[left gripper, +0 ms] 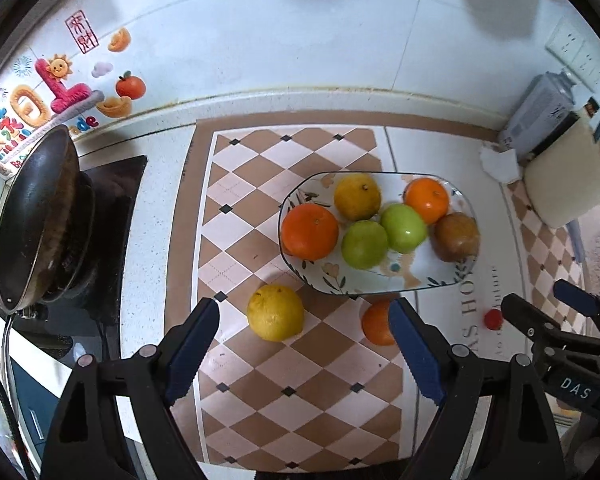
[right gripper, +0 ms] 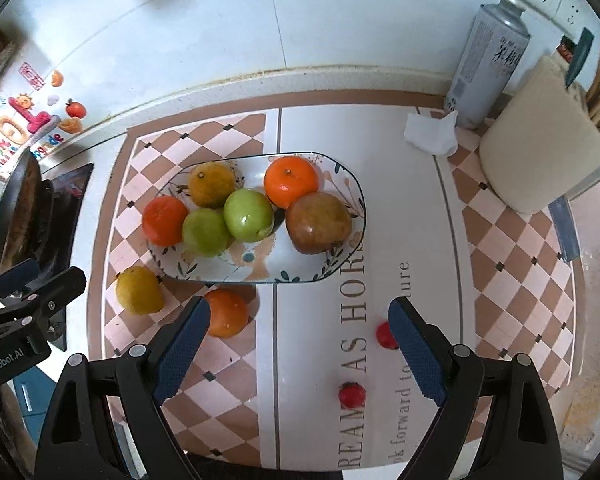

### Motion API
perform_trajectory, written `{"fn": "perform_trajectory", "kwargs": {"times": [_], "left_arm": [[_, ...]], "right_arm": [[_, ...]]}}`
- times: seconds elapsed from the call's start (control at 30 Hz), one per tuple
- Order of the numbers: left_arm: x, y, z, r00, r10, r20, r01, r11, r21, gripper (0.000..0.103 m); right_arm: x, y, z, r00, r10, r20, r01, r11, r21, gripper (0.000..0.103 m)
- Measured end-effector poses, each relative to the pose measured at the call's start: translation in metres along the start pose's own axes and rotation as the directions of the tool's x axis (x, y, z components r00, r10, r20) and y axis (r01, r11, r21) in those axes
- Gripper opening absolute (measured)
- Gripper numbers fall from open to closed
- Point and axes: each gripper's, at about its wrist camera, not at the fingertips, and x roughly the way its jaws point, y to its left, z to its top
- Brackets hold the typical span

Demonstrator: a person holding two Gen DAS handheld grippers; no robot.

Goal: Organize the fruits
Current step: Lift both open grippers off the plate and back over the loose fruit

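An oval floral plate [left gripper: 420,280] [right gripper: 340,176] holds several fruits: two oranges, a yellow citrus, two green apples and a brownish fruit [left gripper: 456,237] [right gripper: 318,222]. On the mat in front of it lie a yellow citrus [left gripper: 275,312] [right gripper: 139,290], an orange [left gripper: 376,324] [right gripper: 226,313] and two small red fruits [right gripper: 386,335] [right gripper: 352,395]. My left gripper [left gripper: 304,344] is open and empty, above the mat just short of the loose citrus and orange. My right gripper [right gripper: 300,344] is open and empty, between the loose orange and the near red fruit.
A black wok [left gripper: 36,216] sits on the stove at the left. A spray can [right gripper: 488,60], a crumpled tissue [right gripper: 432,132] and a cream container [right gripper: 540,140] stand at the back right. The tiled wall is behind the counter.
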Motion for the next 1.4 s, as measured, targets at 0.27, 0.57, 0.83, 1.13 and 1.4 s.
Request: {"fn": "perform_trajectory", "kwargs": {"times": [0.27, 0.57, 0.83, 1.13, 1.4], "left_arm": [[-0.045, -0.007, -0.021, 0.998, -0.006, 0.062, 0.006, 1.000, 0.010, 0.086], [-0.083, -0.009, -0.039, 0.993, -0.029, 0.114, 0.028, 1.000, 0.005, 0.086], [-0.093, -0.010, -0.043, 0.990, -0.033, 0.138, 0.035, 0.999, -0.013, 0.086], [-0.079, -0.011, -0.036, 0.993, -0.036, 0.115, 0.041, 0.998, -0.040, 0.086], [-0.034, 0.009, -0.021, 0.997, -0.049, 0.065, 0.057, 0.992, -0.112, 0.101]], "right_arm": [[-0.049, 0.003, -0.020, 0.998, 0.008, 0.058, -0.007, 1.000, -0.014, 0.093], [-0.097, 0.004, -0.040, 0.993, 0.029, 0.117, -0.027, 1.000, -0.016, 0.093], [-0.110, 0.003, -0.045, 0.990, 0.044, 0.131, -0.043, 0.999, -0.012, 0.093], [-0.096, -0.006, -0.036, 0.991, 0.085, 0.099, -0.087, 0.996, 0.017, 0.093], [-0.043, -0.013, -0.022, 0.989, 0.147, 0.011, -0.147, 0.988, 0.053, 0.093]]}}
